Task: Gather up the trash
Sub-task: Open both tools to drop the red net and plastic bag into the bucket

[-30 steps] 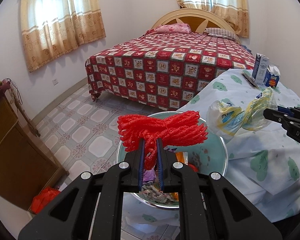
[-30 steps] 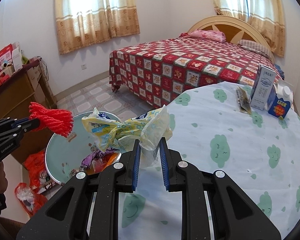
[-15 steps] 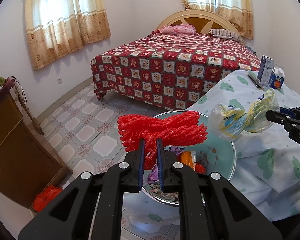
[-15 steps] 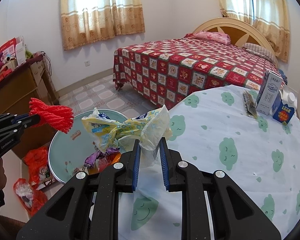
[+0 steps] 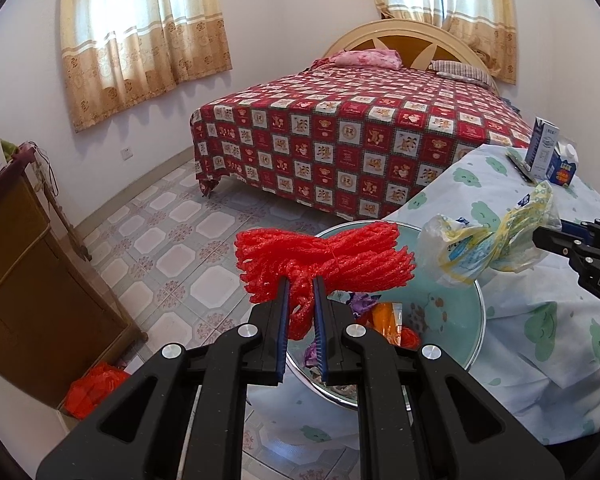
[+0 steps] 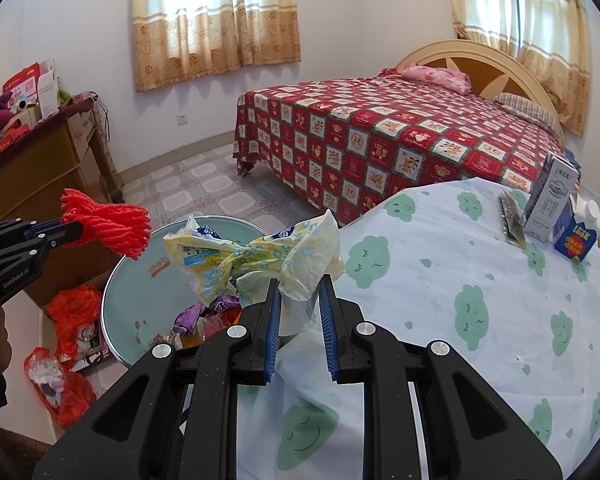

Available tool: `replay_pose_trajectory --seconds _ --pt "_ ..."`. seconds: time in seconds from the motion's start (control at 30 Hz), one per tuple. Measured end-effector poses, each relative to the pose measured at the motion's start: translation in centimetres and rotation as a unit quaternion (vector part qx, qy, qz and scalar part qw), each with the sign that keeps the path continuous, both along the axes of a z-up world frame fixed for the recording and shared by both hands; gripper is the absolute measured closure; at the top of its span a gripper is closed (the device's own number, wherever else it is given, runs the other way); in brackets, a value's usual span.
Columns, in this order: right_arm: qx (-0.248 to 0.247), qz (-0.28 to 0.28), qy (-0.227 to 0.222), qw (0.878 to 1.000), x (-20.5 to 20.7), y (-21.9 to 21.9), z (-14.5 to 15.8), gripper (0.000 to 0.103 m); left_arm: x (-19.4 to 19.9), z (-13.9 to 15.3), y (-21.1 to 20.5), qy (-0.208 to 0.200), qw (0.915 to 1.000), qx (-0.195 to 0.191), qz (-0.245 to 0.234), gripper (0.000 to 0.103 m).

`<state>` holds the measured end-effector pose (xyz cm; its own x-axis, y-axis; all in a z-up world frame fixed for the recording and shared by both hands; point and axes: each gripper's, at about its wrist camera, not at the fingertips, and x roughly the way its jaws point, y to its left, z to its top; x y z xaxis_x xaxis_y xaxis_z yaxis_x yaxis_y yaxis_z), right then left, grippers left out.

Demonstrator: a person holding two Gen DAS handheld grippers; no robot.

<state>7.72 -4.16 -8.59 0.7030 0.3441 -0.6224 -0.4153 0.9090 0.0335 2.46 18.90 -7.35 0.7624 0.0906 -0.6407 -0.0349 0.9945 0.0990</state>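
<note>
My left gripper (image 5: pixel 300 286) is shut on a red foam net (image 5: pixel 324 260) and holds it in the air above a round teal basin (image 5: pixel 452 316) that has several wrappers in it. My right gripper (image 6: pixel 299 286) is shut on a crumpled yellow and white plastic bag (image 6: pixel 260 260), held over the near edge of the basin (image 6: pixel 140 304). The left gripper (image 6: pixel 66 230) with the red net (image 6: pixel 108 224) shows at the left of the right wrist view. The bag (image 5: pixel 488 246) shows at the right of the left wrist view.
A table with a cloud-print cloth (image 6: pixel 460 300) carries a milk carton (image 6: pixel 550 200), a small blue carton (image 6: pixel 576 240) and a dark flat wrapper (image 6: pixel 510 224) at its far edge. A bed (image 5: pixel 360 128), a wooden cabinet (image 5: pixel 28 280) and red bags (image 6: pixel 72 312) on the floor surround the basin.
Both grippers keep their hold. The cameras have shifted a little, so the basin and table sit slightly further right in the left wrist view; the bag hangs nearer the basin.
</note>
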Motion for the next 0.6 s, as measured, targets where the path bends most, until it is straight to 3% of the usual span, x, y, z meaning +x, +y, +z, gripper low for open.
replay_pose_trajectory --seconds 0.1,0.3,0.4,0.43,0.5,0.6 --pt "0.0 0.008 -0.001 1.0 0.2 0.5 0.1 0.082 0.0 0.1 0.0 -0.001 1.0 -0.003 -0.001 0.09" --pt "0.01 0.016 -0.006 1.0 0.6 1.1 0.0 0.062 -0.1 0.4 -0.2 -0.007 0.9999 -0.009 -0.005 0.078" --pt "0.017 0.011 -0.007 1.0 0.4 0.9 0.1 0.056 -0.2 0.5 -0.4 -0.008 0.9999 -0.013 -0.005 0.058" --pt "0.02 0.009 -0.007 1.0 0.3 0.6 0.1 0.056 -0.3 0.5 -0.3 -0.01 0.9999 -0.014 -0.003 0.046" --pt "0.029 0.003 -0.01 1.0 -0.1 0.1 0.4 0.053 -0.5 0.8 -0.5 -0.016 0.9998 -0.012 -0.001 0.042" --pt "0.044 -0.01 -0.018 0.999 -1.2 -1.1 1.0 0.048 -1.1 1.6 -0.5 -0.03 0.9994 -0.018 0.004 0.026"
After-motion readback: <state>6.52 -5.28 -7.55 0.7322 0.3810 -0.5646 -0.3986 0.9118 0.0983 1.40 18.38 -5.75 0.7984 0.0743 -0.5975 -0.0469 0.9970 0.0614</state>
